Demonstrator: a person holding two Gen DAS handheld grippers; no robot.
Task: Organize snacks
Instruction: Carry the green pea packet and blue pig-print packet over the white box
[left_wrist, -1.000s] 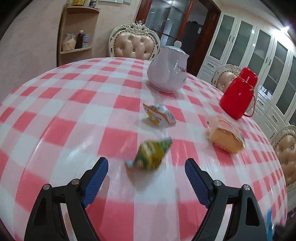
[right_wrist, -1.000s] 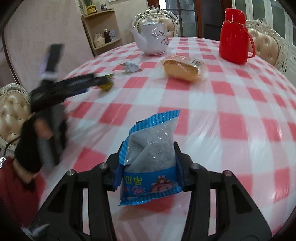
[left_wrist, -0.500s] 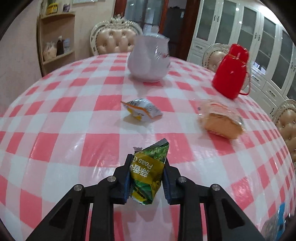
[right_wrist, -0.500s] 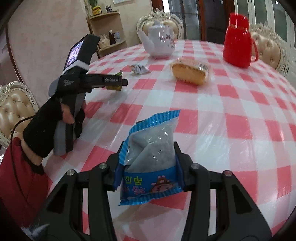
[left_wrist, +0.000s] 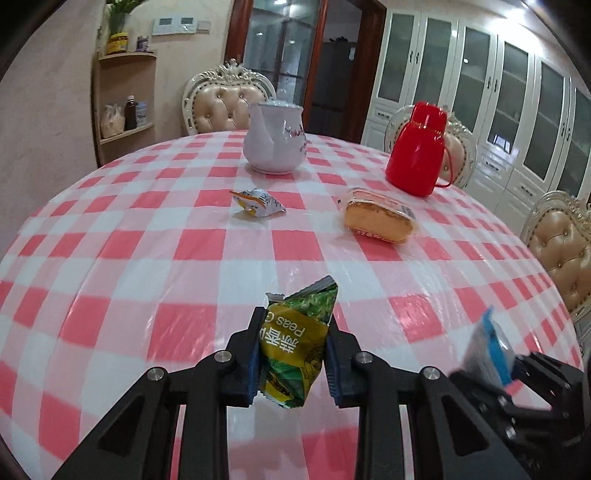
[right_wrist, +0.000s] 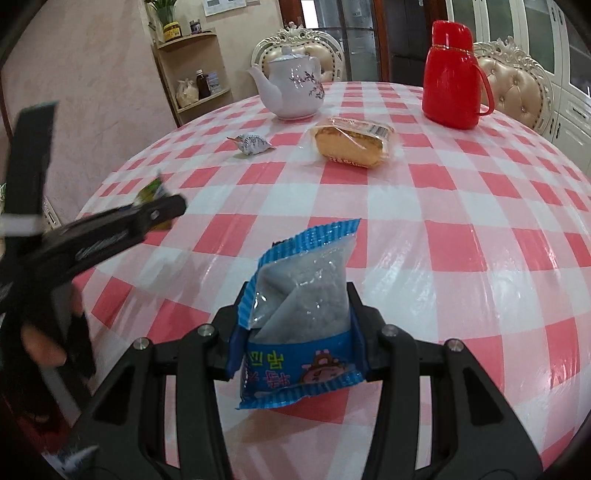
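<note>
My left gripper (left_wrist: 293, 350) is shut on a green pea snack packet (left_wrist: 295, 343), held above the checked tablecloth. In the right wrist view that gripper (right_wrist: 162, 212) appears blurred at the left with the green packet (right_wrist: 151, 188) at its tip. My right gripper (right_wrist: 297, 325) is shut on a blue and clear snack packet (right_wrist: 301, 317), which also shows at the lower right of the left wrist view as a blue packet (left_wrist: 487, 350). A small silver and yellow packet (left_wrist: 258, 201) and a wrapped cake slice (left_wrist: 376, 221) lie further out on the table.
A white teapot (left_wrist: 275, 142) and a red thermos jug (left_wrist: 419, 158) stand at the back of the round table (left_wrist: 129, 240). Padded chairs (left_wrist: 229, 99) ring it. A corner shelf (left_wrist: 123, 110) stands at the back left, white cabinets (left_wrist: 517, 92) at the right.
My left gripper closed on the green packet, lifted it off the cloth and drew back toward the near side. The right gripper stayed still with its blue packet.
</note>
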